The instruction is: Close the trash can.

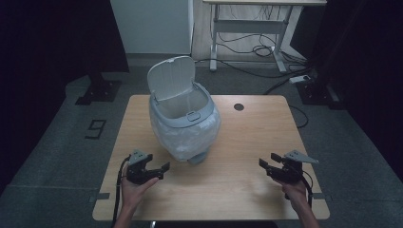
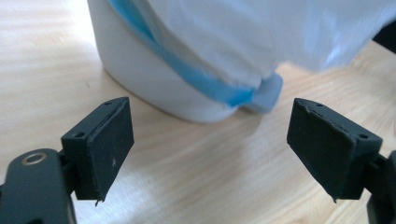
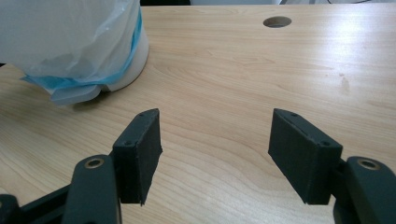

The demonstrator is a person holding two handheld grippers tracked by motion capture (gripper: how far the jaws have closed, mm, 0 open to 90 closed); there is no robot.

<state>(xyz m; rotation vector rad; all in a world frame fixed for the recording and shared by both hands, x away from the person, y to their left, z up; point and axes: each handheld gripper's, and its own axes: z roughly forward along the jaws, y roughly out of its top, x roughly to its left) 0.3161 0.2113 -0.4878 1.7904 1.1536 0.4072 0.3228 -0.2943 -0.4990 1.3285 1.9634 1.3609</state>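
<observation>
High view first: the left gripper (image 1: 160, 170) has its two black jaws spread with nothing between them, and the right gripper (image 1: 267, 164) likewise stands released, gripping nothing. In the left gripper view the dark rubber pads (image 2: 112, 144) sit wide apart over bare wood, and the right gripper view has its own pads (image 3: 142, 154) parted the same way above the tabletop.

Taking the small white plastic waste bin (image 1: 185, 121) as the landmark: the left gripper hovers near its front-left side, apart from it, jaws aimed toward its base; the right gripper is well apart from it on its front-right side, jaws pointing back toward it. A person's left hand (image 1: 135, 187) and right hand (image 1: 294, 187) hold the two tools from behind.

The bin stands upright on the light wooden table (image 1: 237, 190), somewhat left of centre, with its grey hinged lid (image 1: 170, 78) raised behind the opening. A translucent white plastic liner bag (image 2: 261, 37) with a blue band (image 2: 201, 79) is folded over the rim and drapes down the outside. A grey foot pedal (image 3: 74, 93) sticks out at the bin's base toward the person. A round cable hole (image 1: 238, 107) lies in the tabletop to the bin's right.
</observation>
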